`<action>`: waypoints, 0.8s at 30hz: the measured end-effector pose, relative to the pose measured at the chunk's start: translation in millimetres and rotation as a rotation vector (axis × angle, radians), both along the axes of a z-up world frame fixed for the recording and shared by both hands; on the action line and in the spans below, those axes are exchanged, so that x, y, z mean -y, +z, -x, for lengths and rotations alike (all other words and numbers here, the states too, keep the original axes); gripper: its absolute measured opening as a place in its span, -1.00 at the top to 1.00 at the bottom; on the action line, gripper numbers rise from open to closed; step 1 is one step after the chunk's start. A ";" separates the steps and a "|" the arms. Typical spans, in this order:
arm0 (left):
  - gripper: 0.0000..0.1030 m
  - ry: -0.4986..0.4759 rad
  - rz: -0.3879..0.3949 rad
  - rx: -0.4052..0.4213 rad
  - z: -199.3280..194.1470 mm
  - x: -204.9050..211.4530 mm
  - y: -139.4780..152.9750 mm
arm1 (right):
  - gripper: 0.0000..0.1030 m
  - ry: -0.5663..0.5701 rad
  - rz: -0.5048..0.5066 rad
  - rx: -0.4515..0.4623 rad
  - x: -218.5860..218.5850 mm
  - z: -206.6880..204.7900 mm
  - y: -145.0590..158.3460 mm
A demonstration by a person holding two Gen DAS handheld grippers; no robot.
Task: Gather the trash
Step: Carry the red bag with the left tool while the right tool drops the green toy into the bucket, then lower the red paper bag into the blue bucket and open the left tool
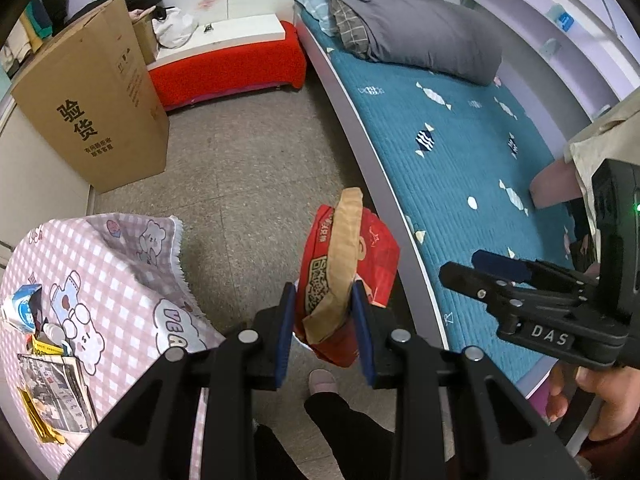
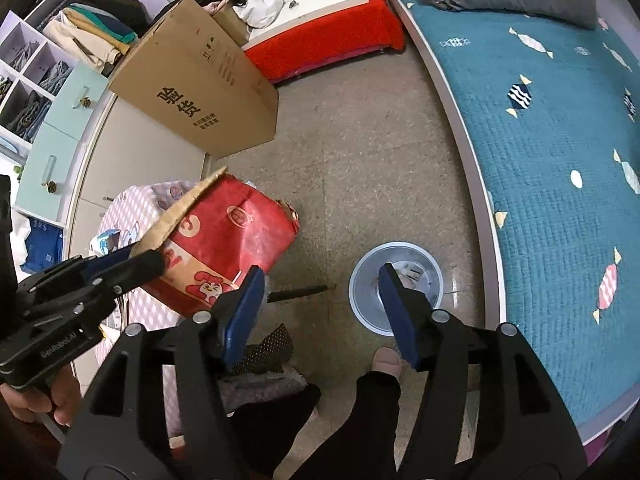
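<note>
The left gripper (image 1: 324,328) was clamped on the red carton (image 1: 348,280), held above the floor, while the right gripper (image 2: 324,312) stood released and empty over the bin (image 2: 360,276) at its twelve o'clock, so the drop into it evidently remained.

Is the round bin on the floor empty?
No. The bin already holds some pale scraps; its lower part is hidden behind the right gripper.

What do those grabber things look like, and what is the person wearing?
Each hand-held gripper is black plastic with round silver bolts and two flat blue pads. The left hand-held gripper has a bit of small white lettering on its side. The right hand-held gripper says "DAS" in white and has a tiny green light. The person wears dark trousers, a pale pink slipper and a dark red sleeve.
</note>
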State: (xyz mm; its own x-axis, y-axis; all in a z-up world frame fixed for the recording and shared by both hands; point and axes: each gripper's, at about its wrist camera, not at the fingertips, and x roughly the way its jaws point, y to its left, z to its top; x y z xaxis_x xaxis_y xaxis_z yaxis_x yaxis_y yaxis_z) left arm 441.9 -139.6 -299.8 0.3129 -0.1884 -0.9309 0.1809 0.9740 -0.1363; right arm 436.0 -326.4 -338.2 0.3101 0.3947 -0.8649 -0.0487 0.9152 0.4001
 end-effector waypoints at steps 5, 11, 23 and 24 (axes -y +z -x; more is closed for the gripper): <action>0.47 -0.019 -0.006 -0.001 0.1 7.2 -0.7 | -0.20 -0.016 0.010 0.019 7.7 3.4 5.6; 0.47 -0.041 -0.012 -0.001 -1.2 17.8 -1.0 | -0.21 -0.042 0.004 0.015 18.1 7.3 5.6; 0.45 -0.098 -0.020 -0.008 -3.6 42.3 -2.6 | -0.24 -0.096 -0.002 0.033 38.0 14.6 12.8; 0.45 -0.106 -0.021 -0.007 -3.8 45.5 -2.4 | -0.24 -0.101 -0.002 0.034 40.2 15.0 13.2</action>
State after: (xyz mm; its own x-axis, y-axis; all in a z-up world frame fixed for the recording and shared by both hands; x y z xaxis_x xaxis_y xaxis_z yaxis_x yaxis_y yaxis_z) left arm 445.7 -185.1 -302.2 0.2855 -0.2010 -0.9371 0.2826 0.9519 -0.1181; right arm 421.0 -366.6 -325.0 0.3780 0.3619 -0.8522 0.0301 0.9152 0.4020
